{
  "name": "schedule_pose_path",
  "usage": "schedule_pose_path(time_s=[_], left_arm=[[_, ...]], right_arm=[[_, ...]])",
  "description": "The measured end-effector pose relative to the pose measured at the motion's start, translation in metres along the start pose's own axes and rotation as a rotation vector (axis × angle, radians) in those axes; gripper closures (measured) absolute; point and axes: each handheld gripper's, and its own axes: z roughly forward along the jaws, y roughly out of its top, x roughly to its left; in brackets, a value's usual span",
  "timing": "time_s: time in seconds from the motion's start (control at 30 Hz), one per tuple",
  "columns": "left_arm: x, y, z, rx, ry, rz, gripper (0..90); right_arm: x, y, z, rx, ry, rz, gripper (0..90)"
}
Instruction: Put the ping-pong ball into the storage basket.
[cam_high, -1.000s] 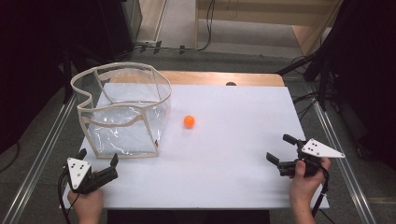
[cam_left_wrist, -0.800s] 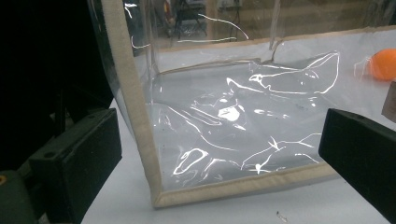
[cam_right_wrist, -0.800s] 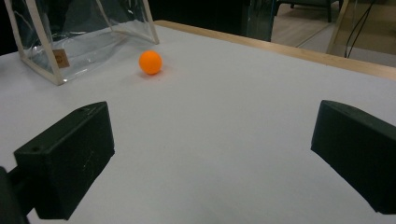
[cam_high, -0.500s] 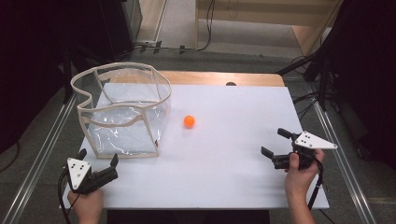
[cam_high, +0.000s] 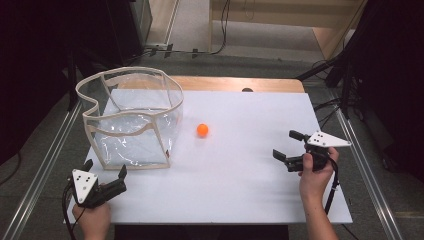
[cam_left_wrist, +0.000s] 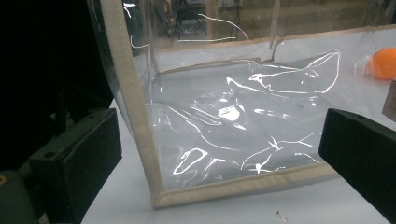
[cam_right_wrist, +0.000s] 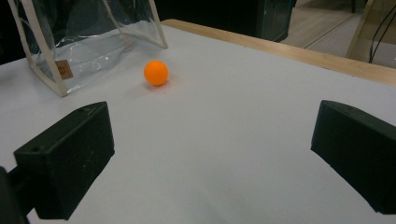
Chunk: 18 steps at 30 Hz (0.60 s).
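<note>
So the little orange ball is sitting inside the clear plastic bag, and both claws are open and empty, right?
Not quite. The orange ball lies on the white table outside the clear plastic bag, beside it, as the high view shows. The rest holds: the left claw and right claw are open and empty.

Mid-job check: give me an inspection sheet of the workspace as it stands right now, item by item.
Surface: white table top, wooden strip along its far edge.
Job's things: orange ball lying loose on the table, to the right of the clear bag and apart from it; clear bag with beige trim standing open-topped at the table's left.
Clutter: nothing seen.
Grippers: left gripper open, near the bag's front corner, holding nothing; right gripper open, facing the ball from the right, holding nothing.
Cables: one cable trailing from the right gripper; more cables on the floor beyond the table.
Surroundings: dark equipment on both sides, metal rails along the table.
</note>
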Motion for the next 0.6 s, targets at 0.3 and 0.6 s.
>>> schedule_pose_path(time_s=[0.3, 0.6], left_arm=[[0.0, 0.0, 0.0, 0.0, -0.002, 0.001, 0.0], [0.003, 0.0, -0.001, -0.001, -0.024, -0.014, 0.0]], right_arm=[[-0.003, 0.009, 0.018, 0.031, 0.033, -0.002, 0.0], [-0.001, 0.017, 0.032, 0.056, 0.047, -0.014, 0.0]])
